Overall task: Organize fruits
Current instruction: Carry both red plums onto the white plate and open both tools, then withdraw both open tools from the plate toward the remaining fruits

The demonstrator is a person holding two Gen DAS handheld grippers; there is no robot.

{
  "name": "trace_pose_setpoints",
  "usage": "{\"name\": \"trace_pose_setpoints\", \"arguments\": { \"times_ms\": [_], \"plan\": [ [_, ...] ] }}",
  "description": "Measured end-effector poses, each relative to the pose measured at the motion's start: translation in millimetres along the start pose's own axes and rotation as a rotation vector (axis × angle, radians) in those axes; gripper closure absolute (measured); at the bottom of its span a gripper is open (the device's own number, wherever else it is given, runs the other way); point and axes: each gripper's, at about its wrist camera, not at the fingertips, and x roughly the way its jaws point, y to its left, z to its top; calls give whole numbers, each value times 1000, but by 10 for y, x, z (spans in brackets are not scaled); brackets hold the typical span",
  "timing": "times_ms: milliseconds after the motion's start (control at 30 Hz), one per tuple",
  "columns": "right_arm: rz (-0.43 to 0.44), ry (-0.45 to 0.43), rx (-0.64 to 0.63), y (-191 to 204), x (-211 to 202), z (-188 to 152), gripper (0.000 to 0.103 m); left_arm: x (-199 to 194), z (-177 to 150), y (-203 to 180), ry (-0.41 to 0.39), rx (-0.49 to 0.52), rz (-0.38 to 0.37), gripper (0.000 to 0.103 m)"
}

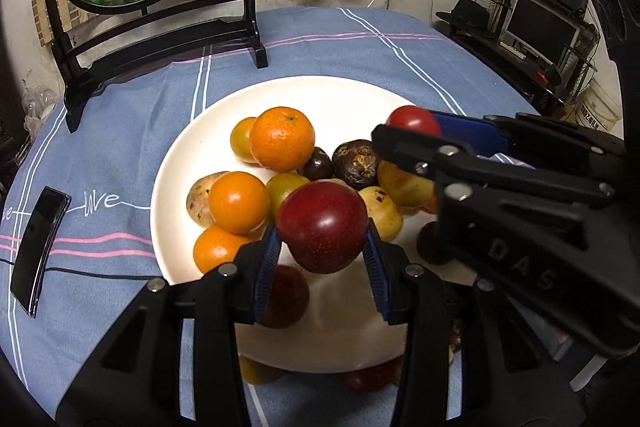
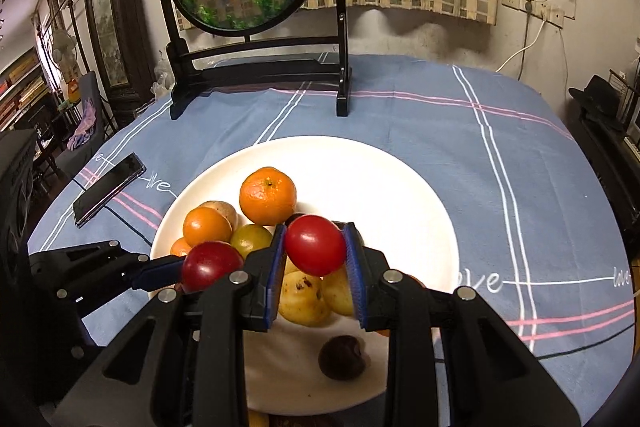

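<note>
L gripper (image 1: 323,247) grips plum (image 1: 322,227) over plate (image 1: 344,99); R gripper (image 1: 404,135) clamps tomato (image 1: 414,121).

Surface: a table under a blue tablecloth (image 2: 420,115) crossed by white and pink stripes, with "love" in white script.
Centre: a white plate (image 2: 380,187) lies directly on the cloth.
Ten o'clock from the plate: a black phone (image 2: 108,189), lying flat, screen dark, near the plate but apart from it; a thin black cable runs by it.
Twelve o'clock, far edge: a black wooden stand (image 2: 260,67) holding a round goldfish screen, both feet on the cloth.
</note>
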Motion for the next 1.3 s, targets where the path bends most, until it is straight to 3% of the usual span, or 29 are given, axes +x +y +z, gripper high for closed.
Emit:
{"name": "trace_pose_setpoints", "arguments": {
  "times_ms": [167,233,267,300,600,767,1300],
  "plan": [
    [4,14,18,-14,104,19,73,39,42,36,6,-31,4,57],
    [4,18,33,-34,107,20,60,4,55,44,-5,-45,7,37],
    [-2,8,41,-46,87,13,46,-22,57,43,-15,-45,20,32],
    [-11,-13,51,-60,52,7,43,-50,63,36,-28,-43,33,31],
    [-13,-47,102,-192,-272,-143,43,-311,-28,121,-73,-65,74,20],
    [-25,-45,137,-321,-487,-356,43,-483,-244,256,-72,-138,63,16],
    [-9,6,176,-242,-711,-1080,43,-672,-804,262,-27,-105,120,15]
  ]
}}
